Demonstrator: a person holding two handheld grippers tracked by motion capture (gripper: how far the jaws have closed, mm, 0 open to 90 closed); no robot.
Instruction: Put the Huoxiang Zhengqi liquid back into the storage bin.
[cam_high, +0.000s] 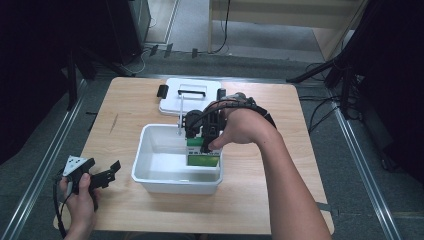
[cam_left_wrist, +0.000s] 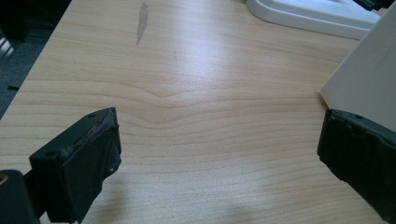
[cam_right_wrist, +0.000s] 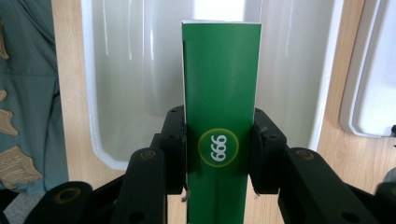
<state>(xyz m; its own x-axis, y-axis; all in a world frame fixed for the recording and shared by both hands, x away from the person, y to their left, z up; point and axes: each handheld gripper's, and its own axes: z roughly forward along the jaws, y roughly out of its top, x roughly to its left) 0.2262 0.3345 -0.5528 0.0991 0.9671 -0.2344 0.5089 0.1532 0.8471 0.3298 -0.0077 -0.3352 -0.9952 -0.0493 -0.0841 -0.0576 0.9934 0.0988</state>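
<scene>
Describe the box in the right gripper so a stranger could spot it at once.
On the wooden table stands a white tub, its lid lying behind it. The right gripper holds the green box over that tub; it alone is green, with a yellow-ringed 999 badge.

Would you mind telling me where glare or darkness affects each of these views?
High view: the room around the table is nearly black. Left gripper view: a pale sheen washes out the wood grain mid-table. Right gripper view: bright streaks glare on the white bin behind the sharply focused green box.
</scene>
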